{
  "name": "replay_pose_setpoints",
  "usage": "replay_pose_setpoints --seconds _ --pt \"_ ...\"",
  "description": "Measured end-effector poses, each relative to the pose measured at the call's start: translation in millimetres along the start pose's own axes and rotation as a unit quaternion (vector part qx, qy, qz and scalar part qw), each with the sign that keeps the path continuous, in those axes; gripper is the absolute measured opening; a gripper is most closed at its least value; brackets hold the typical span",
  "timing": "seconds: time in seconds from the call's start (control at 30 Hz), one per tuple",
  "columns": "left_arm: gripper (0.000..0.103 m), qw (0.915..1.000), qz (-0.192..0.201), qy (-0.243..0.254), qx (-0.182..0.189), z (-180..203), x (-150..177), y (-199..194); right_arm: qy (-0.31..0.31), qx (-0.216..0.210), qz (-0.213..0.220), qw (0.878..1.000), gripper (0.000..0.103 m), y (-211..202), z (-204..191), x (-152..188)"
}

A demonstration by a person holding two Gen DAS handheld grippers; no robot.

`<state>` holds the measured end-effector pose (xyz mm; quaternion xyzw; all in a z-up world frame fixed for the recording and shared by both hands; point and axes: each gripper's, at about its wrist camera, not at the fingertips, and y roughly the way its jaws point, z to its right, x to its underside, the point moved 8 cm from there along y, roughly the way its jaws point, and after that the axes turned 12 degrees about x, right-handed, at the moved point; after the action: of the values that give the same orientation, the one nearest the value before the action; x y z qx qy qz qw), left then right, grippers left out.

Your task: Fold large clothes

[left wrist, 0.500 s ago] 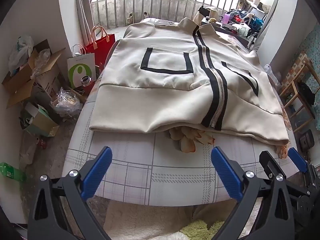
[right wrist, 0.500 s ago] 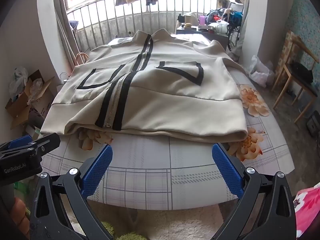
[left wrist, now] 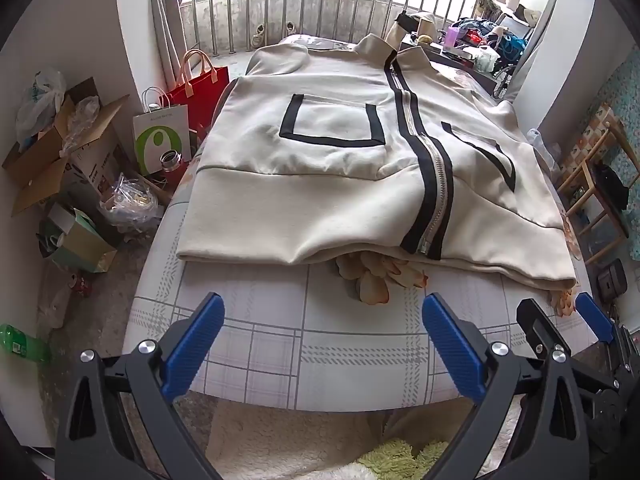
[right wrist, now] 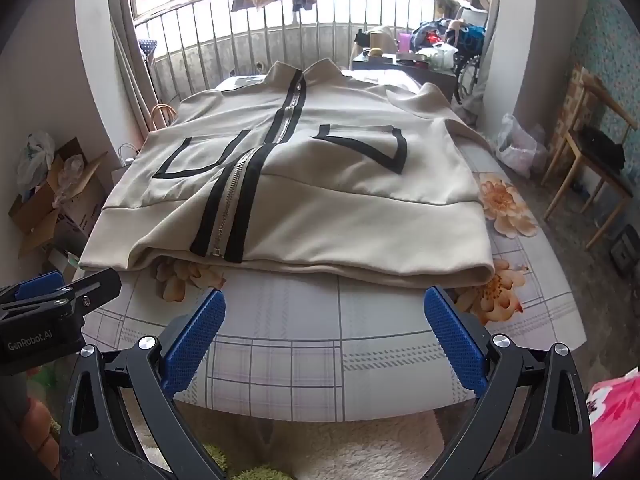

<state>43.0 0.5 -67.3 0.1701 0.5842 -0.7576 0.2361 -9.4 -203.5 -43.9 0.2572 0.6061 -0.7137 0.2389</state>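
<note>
Left wrist, jacket (left wrist: 320, 184), both grippers wide

The cream jacket (left wrist: 360, 184) with black-trimmed zipper and pocket outlines lies flat, front up, zipped, on the bed.

Bare sheet (left wrist: 360, 344) before jacket (left wrist: 320, 200); nothing blocking.
</note>
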Motion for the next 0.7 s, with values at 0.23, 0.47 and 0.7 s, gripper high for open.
replay_pose_setpoints --seconds 0.23,0.47,0.7 --pt "0.097 1.0000 0.001 0.000 0.000 3.6 1.2 -1.2 -0.001 0.002 0.001 1.000 0.095 -0.8 -0.9 0.1" --pt "0.097 1.0000 0.000 0.000 0.000 3.5 1.0 -1.4 0.000 0.001 0.000 1.000 0.095 -0.3 -0.4 -1.0" --pt "0.097 1.0000 0.000 0.000 0.000 3.5 1.0 -1.4 0.000 0.001 0.000 1.000 0.095 0.1 0.0 -1.6"
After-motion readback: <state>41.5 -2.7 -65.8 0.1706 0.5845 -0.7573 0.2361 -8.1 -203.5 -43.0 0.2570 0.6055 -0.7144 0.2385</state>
